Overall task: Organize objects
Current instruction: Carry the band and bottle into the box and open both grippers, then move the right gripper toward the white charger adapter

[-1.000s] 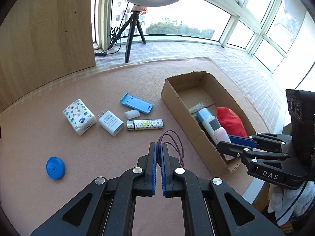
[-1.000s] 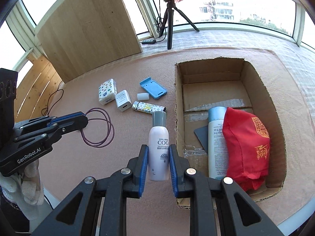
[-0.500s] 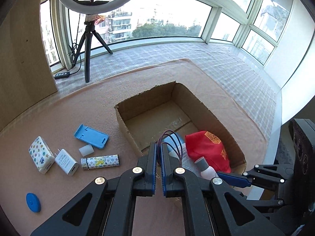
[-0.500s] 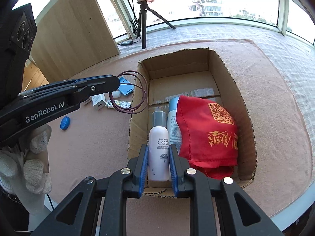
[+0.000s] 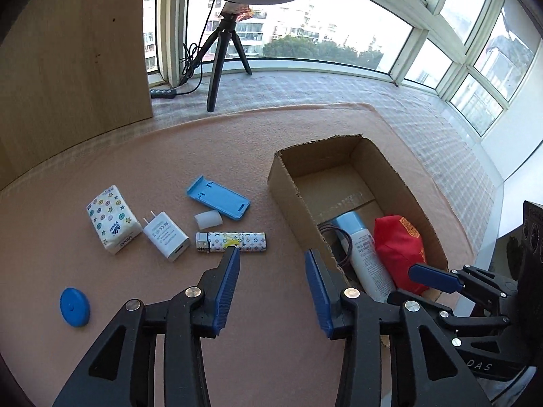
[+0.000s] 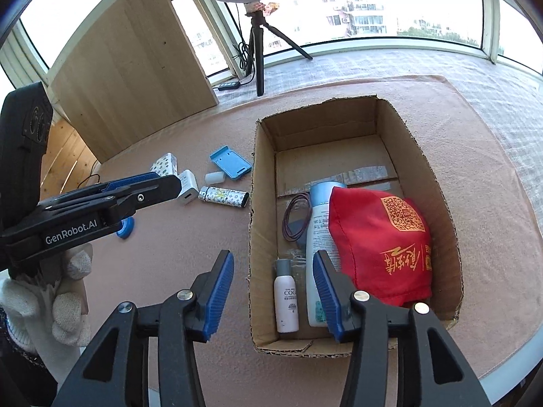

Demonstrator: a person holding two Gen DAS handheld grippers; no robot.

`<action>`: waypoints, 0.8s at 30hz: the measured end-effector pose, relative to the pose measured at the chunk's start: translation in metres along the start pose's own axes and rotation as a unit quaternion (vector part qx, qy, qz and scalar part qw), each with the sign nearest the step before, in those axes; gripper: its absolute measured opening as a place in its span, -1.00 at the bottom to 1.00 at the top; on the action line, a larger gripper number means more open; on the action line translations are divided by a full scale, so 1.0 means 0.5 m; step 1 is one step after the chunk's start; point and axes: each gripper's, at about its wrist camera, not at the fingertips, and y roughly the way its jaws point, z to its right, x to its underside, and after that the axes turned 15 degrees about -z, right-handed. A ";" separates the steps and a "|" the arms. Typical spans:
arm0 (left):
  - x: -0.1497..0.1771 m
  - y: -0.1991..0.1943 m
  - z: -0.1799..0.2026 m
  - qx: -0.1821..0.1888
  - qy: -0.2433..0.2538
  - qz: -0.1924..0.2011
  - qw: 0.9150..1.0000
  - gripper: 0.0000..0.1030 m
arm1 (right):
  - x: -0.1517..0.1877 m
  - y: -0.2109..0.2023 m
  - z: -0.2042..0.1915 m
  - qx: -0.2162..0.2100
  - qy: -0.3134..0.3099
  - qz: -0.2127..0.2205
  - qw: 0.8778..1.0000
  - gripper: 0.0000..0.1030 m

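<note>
A cardboard box (image 6: pixel 254 183) (image 5: pixel 283 186) stands open on the pink mat. Inside lie a small white bottle (image 6: pixel 286 300), a tall bottle with a blue cap (image 6: pixel 319 237) (image 5: pixel 364 257), a red pouch (image 6: pixel 380 244) (image 5: pixel 398 247) and a purple cord loop (image 6: pixel 297 215) (image 5: pixel 334 232). My right gripper (image 6: pixel 273 261) hangs open above the box's near left corner, holding nothing. My left gripper (image 5: pixel 271 257) is open and empty over the mat just left of the box. It appears side-on in the right wrist view (image 6: pixel 171 185).
Left of the box lie a patterned lighter (image 5: pixel 230 240), a white charger (image 5: pixel 166 234), a tissue pack (image 5: pixel 112 218), a blue phone stand (image 5: pixel 219 198), a white cap (image 5: pixel 207 219) and a blue disc (image 5: pixel 74 306). A tripod (image 5: pixel 217 68) and a wooden panel (image 5: pixel 68 51) stand behind.
Both grippers opened. The purple cord left the left gripper and now lies in the box. The right gripper released the small white bottle into the box. The left gripper drew back leftward.
</note>
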 end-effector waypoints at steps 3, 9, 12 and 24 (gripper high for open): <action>0.033 0.001 -0.062 -0.010 -0.021 -0.010 1.000 -0.08 | -0.006 0.008 -0.037 -0.001 -0.012 0.004 1.000 -0.13; 0.086 0.004 -0.179 -0.016 -0.071 -0.026 0.997 0.07 | -0.043 0.028 -0.111 -0.028 -0.042 0.012 0.999 -0.13; 0.104 0.007 -0.219 -0.015 -0.090 -0.034 0.995 0.20 | -0.079 0.051 -0.142 -0.055 -0.059 0.000 0.997 -0.13; 0.080 0.054 -0.275 0.016 -0.128 -0.057 0.990 0.20 | -0.230 0.188 -0.222 -0.086 -0.068 -0.087 0.990 -0.13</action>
